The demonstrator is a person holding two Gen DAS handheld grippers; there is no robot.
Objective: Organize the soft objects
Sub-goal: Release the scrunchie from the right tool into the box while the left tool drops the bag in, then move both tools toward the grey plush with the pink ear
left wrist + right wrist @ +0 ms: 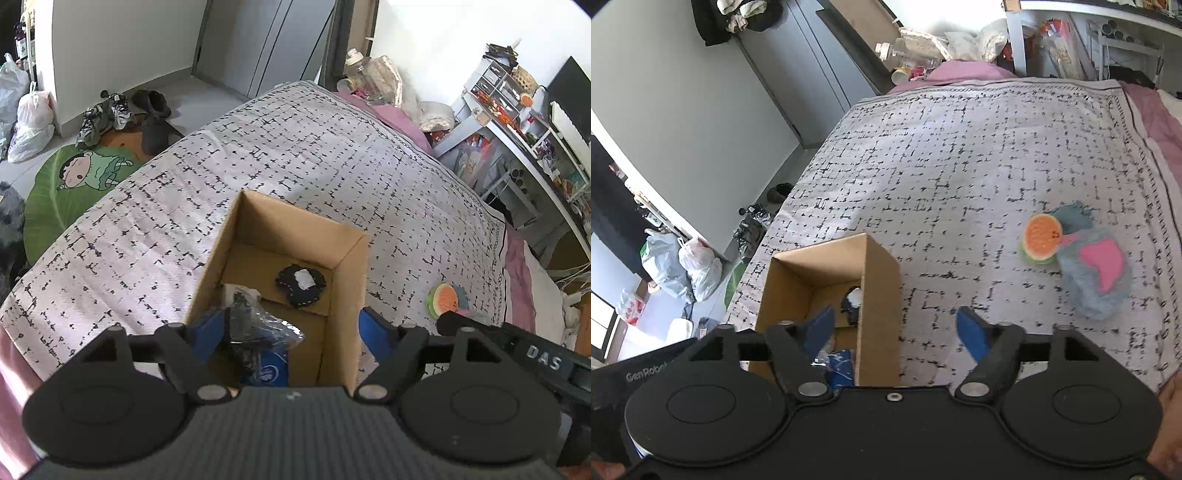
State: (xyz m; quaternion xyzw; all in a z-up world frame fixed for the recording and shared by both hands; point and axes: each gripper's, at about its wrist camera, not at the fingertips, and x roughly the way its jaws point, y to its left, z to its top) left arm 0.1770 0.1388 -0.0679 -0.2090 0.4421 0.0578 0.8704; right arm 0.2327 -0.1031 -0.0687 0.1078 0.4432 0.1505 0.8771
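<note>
Left gripper (291, 328) spread wide astride cardboard box (347, 280), gripping nothing; plastic-wrapped item (258, 332) beside left finger. Right gripper (894, 328) wide open, empty, over box wall.

L gripper (291, 328) wide open over cardboard box (343, 280), bagged item (258, 332) inside

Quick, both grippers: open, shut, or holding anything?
Left gripper: open, empty, over the box; the bagged item lies in the box.
Right gripper: open, empty, astride the box wall.
</note>
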